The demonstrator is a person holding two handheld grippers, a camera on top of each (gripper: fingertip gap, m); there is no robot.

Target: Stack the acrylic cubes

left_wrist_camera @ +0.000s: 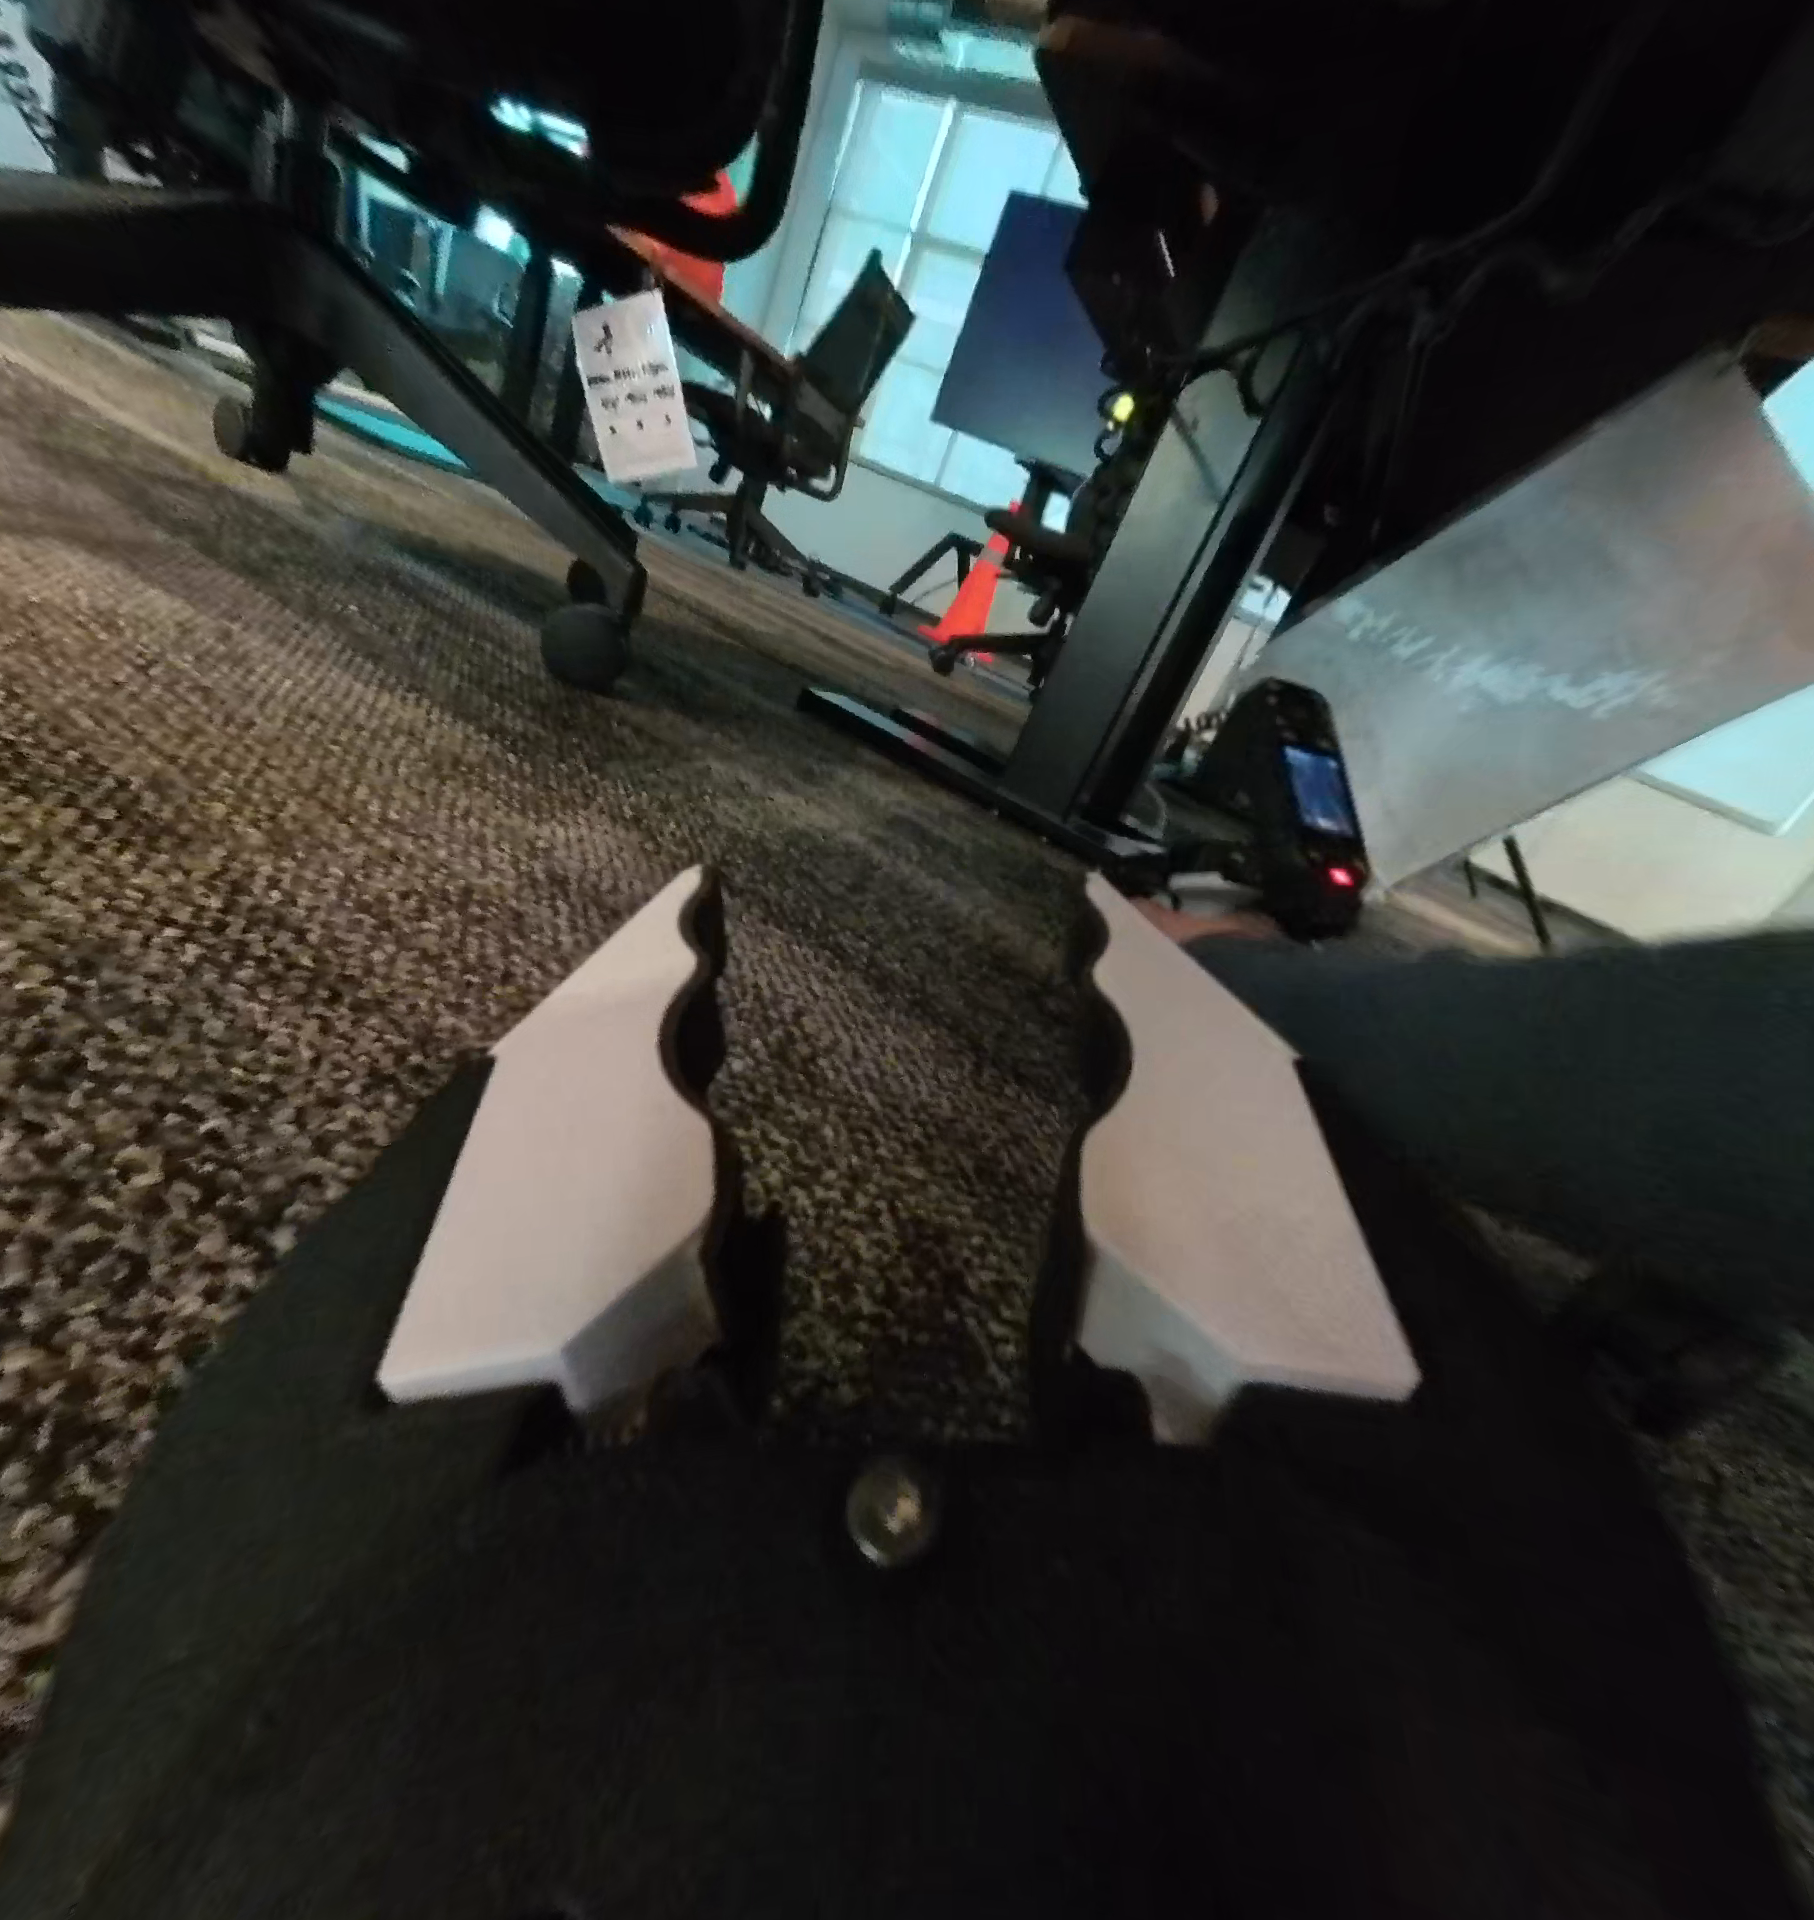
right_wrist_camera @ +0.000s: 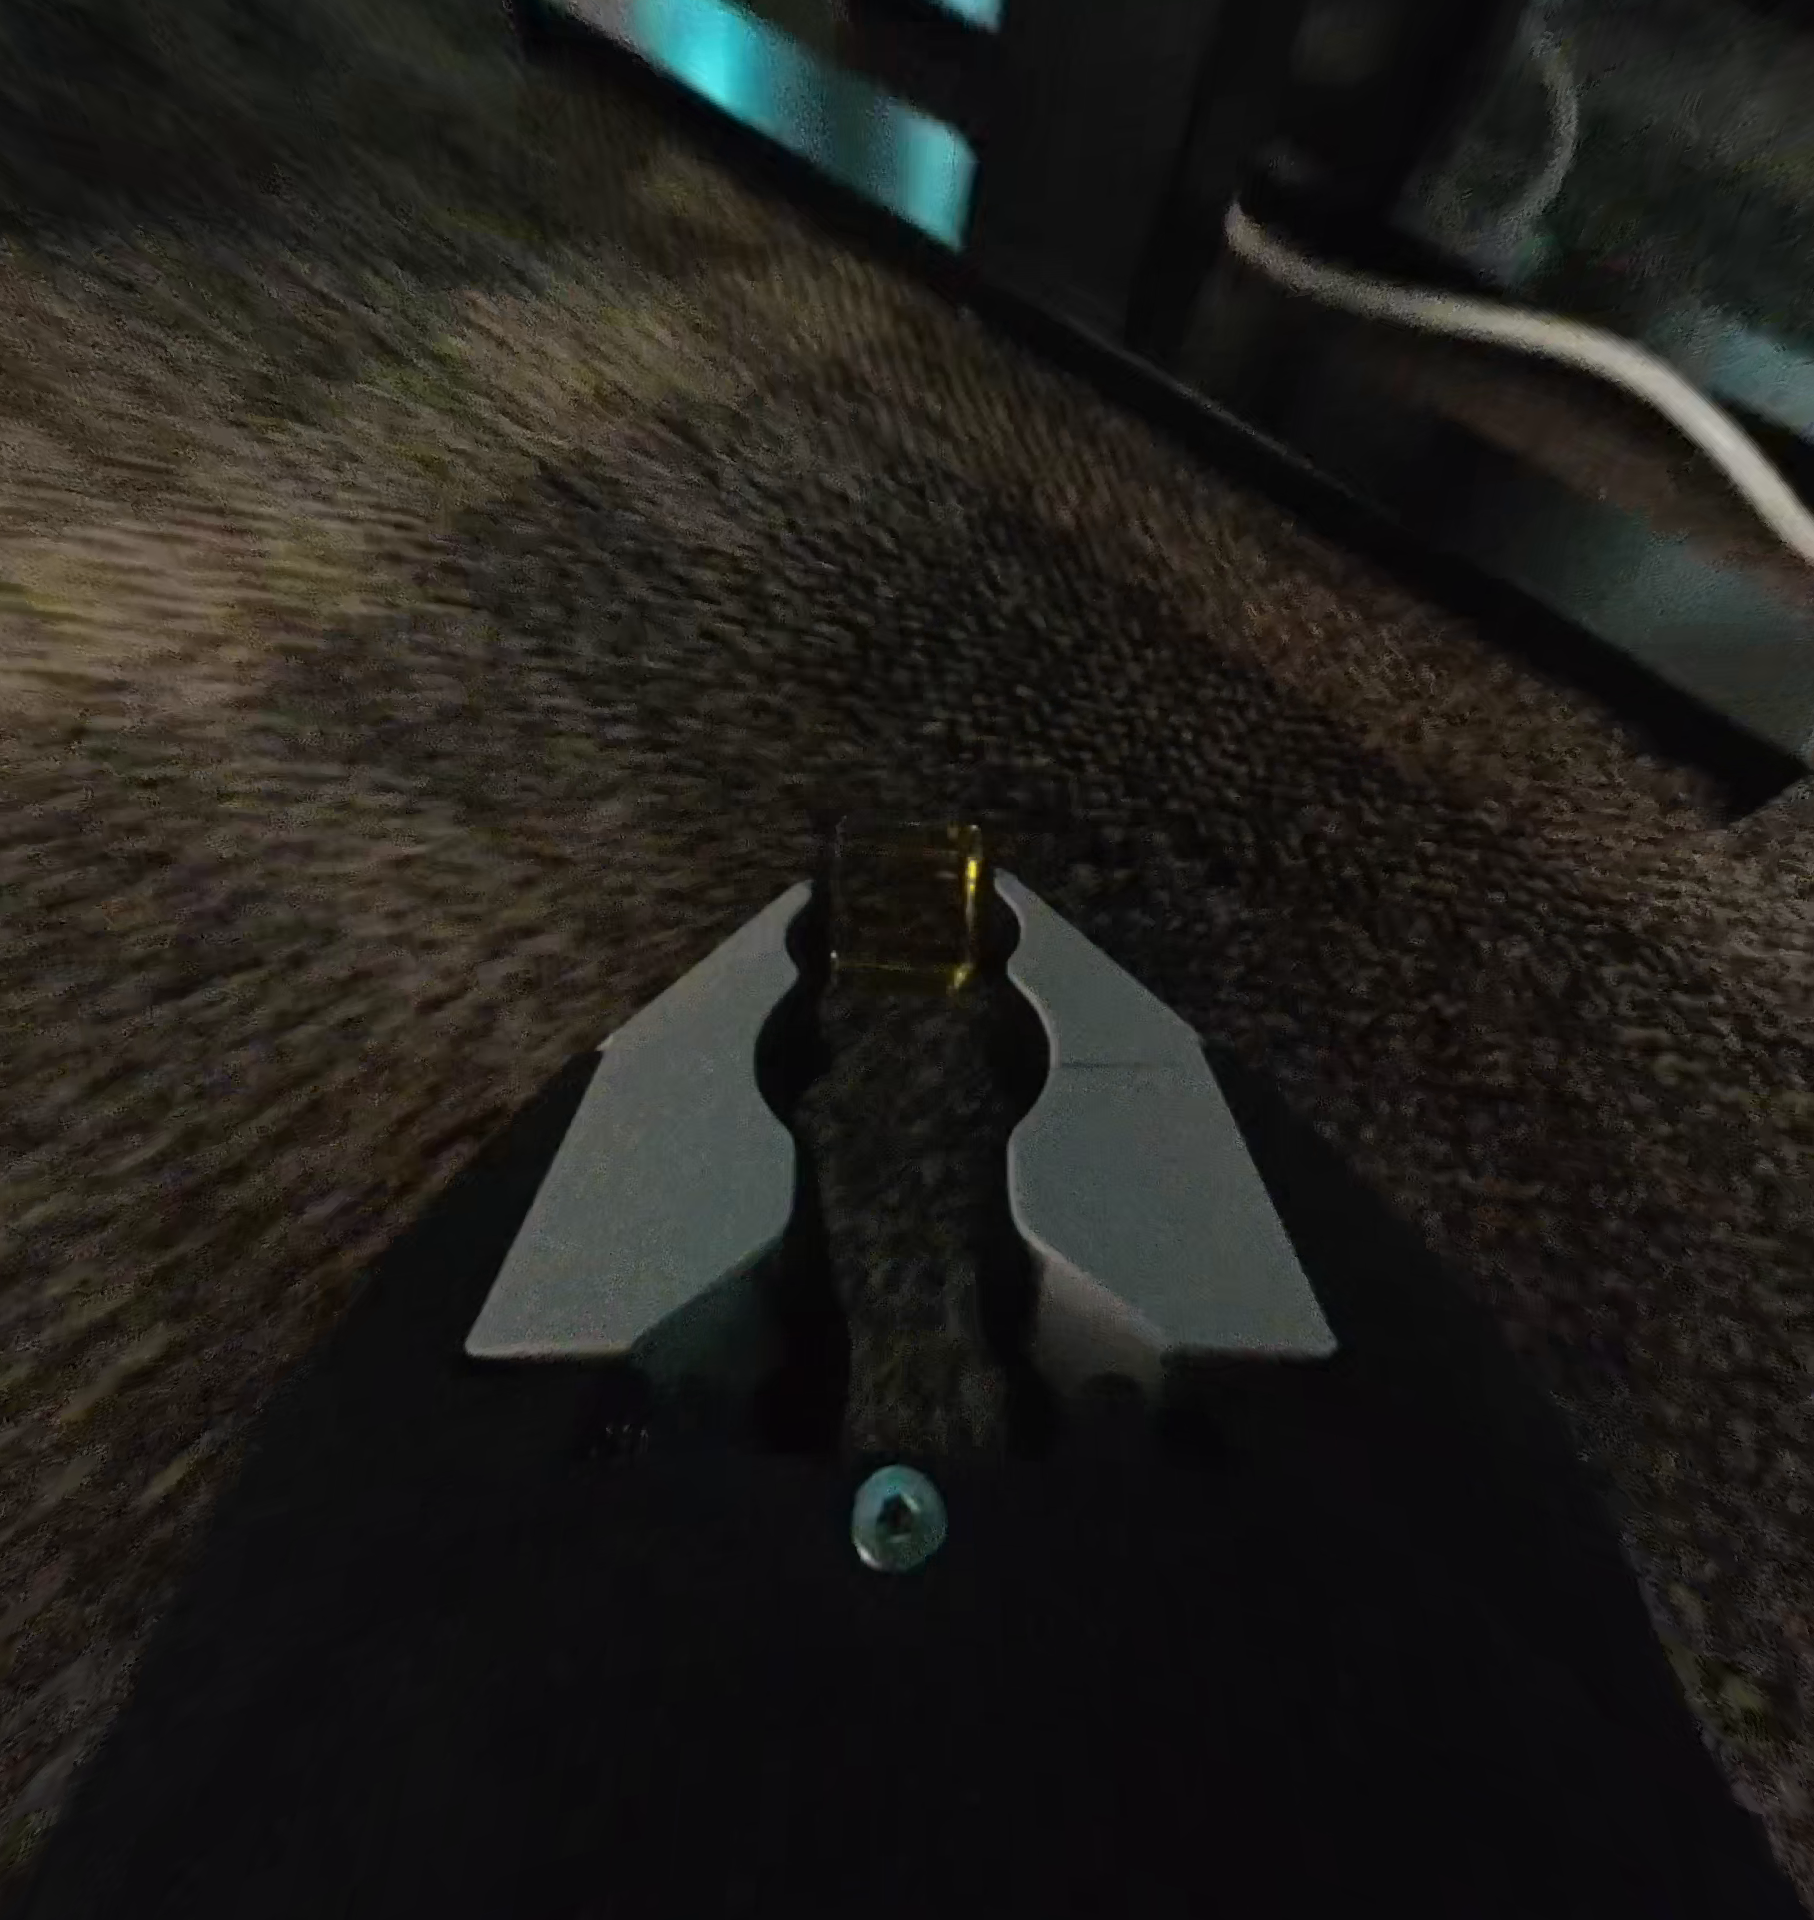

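Observation:
In the right wrist view my right gripper is low over the dark carpet. Its fingertips are closed on a small, clear yellow block, and the pads meet both of its sides. The block sits at the very tips, close to the carpet. In the left wrist view my left gripper is open and empty, just above the speckled carpet. The other gripper's black body, with a small lit screen and a red light, shows at the right behind a dark sleeve.
A black desk leg and foot stand ahead of the left gripper. Office chair casters, a hanging white tag, an orange cone and a grey panel are around. A black base edge and white cable lie ahead of the right gripper. Some 40 cm of space lies between my two pairs of fingers.

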